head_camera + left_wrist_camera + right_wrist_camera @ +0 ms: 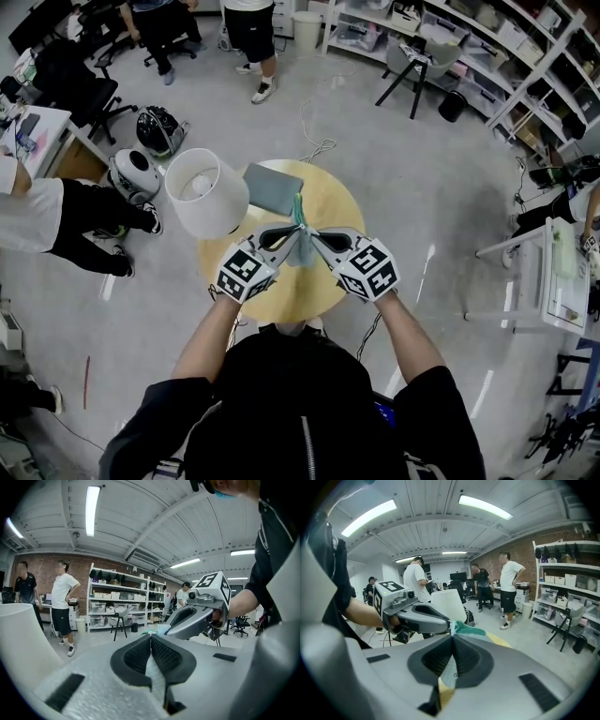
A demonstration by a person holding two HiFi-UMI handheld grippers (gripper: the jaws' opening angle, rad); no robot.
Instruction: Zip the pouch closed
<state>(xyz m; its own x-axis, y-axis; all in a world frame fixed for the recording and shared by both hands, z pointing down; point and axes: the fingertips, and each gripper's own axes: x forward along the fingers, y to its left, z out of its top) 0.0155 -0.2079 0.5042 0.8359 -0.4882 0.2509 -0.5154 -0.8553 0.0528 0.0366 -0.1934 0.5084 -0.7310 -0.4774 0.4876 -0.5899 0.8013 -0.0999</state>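
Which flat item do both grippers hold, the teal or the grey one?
The teal pouch, pinched by the left gripper and the right gripper; the grey case lies flat on the round table.

A round pale wooden table [333, 211] stands mid-frame on the grey floor. Over its centre a thin teal-green fabric pouch [300, 214] is seen edge-on. The left gripper [289, 239] and right gripper [317, 239] meet at the pouch's lower end from either side. A white drum lampshade [204, 190] sits at the table's left edge, with a flat grey rectangular case [272, 187] just beside it. White storage shelving [487, 56] fills the upper right.
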